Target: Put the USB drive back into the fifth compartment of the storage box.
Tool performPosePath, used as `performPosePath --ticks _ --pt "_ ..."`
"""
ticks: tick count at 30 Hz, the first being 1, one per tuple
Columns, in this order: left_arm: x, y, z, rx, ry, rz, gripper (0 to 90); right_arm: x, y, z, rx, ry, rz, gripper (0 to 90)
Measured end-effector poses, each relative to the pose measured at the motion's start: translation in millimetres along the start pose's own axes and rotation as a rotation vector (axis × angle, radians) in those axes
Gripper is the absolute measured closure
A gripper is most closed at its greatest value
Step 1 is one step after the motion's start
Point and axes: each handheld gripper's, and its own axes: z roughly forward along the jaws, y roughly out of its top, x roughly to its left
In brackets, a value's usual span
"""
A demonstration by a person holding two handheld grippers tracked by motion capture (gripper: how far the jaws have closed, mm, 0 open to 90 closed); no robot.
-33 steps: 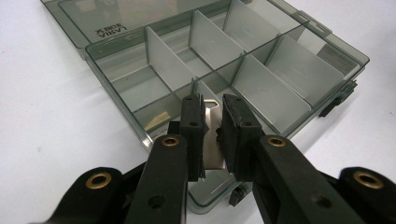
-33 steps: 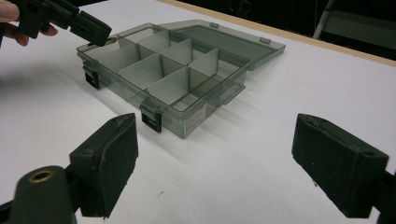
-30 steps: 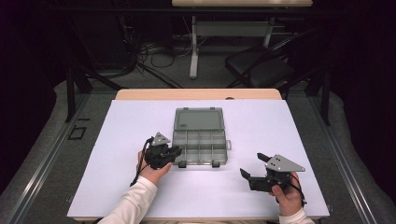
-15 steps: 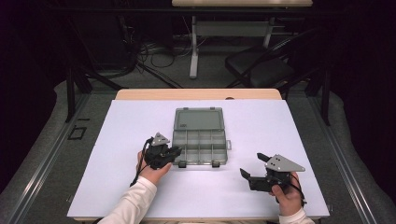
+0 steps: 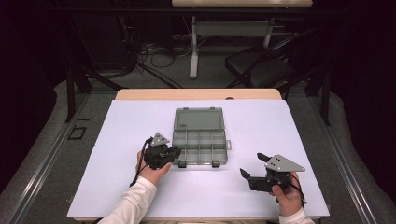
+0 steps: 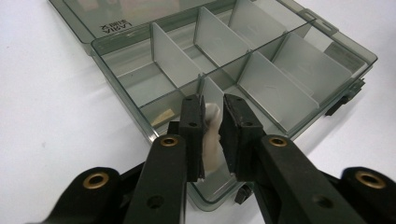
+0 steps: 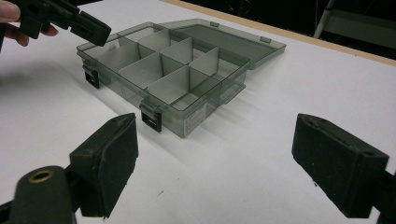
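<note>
Organizer box (image 5: 200, 141) in smoky grey plastic sits mid-worktop (image 5: 116, 135) from the high view, lid folded flat on the far side, dividers showing, latches facing the person. Left tool (image 5: 173, 152) is right at the box's near-left corner, hand wrapped under it, grey plate on top, cable trailing back along the white sleeve (image 5: 133, 201). Right tool (image 5: 251, 166) is parked well apart from the box, down at the near-right of the worktop, jaws spread wide with bare white surface between them. Over to the left gripper view: the left tool (image 6: 212, 135) has its jaws drawn in close, pinching a small white piece (image 6: 211, 140) between the pads, directly above the corner compartment of the box (image 6: 289, 65); the nearest divider rises just behind the jaws. Now the right gripper view: the right tool (image 7: 229, 172) gapes open, nothing between the two pads, just worktop (image 7: 299, 79). Beyond it the box (image 7: 173, 88) lies near the middle, and the left tool (image 7: 88, 29) pokes in at top left, over the box's far corner.
</note>
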Motion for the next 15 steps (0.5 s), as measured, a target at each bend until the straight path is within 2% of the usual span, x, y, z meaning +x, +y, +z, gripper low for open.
performPosePath --ticks 11,15 --pt "1.4 -1.5 -4.1 -0.015 -0.016 -0.008 73.3 -0.5 0.0 -0.3 0.001 -0.001 -0.002 14.2" --pt "0.0 -2.6 -5.3 -0.017 -0.02 -0.001 68.5 -0.5 -0.3 -0.6 0.0 -0.003 0.003 14.3"
